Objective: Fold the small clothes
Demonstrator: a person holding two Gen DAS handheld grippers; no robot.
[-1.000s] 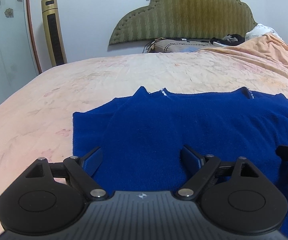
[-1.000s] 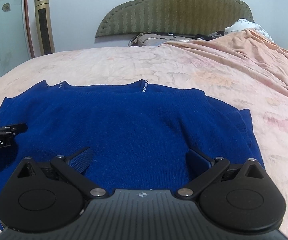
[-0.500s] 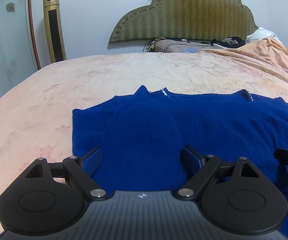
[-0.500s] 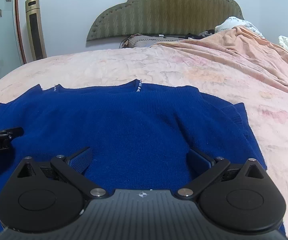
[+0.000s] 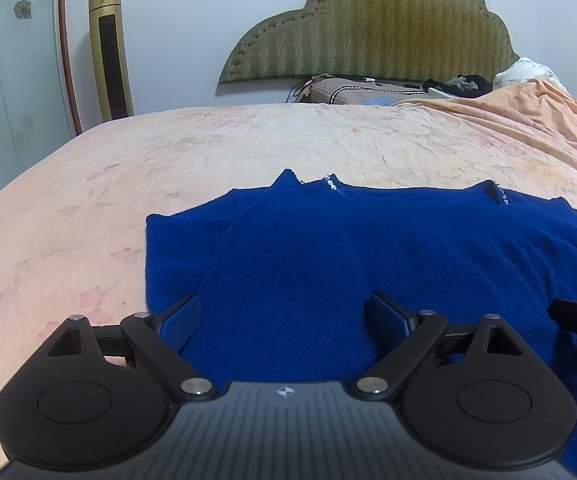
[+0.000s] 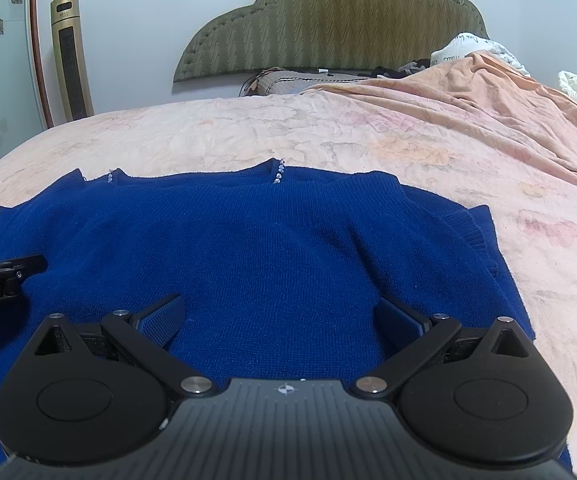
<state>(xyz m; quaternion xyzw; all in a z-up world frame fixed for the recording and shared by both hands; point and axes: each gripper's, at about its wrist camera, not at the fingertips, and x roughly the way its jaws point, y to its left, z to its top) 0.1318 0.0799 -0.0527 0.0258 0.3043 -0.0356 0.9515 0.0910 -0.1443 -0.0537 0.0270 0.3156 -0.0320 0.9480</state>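
Royal-blue knitted sweater (image 5: pixel 368 248) flat on peach floral bedsheet (image 5: pixel 208 152), left gripper (image 5: pixel 284 316) just widening, nothing between, right gripper (image 6: pixel 280 316) spread wide, empty.

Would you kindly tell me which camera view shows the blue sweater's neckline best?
The right wrist view: the blue sweater lies nearly whole there, its neckline central with both beaded ends visible. The left wrist view shows the neckline off toward the right, and the sweater's right side is cut off.
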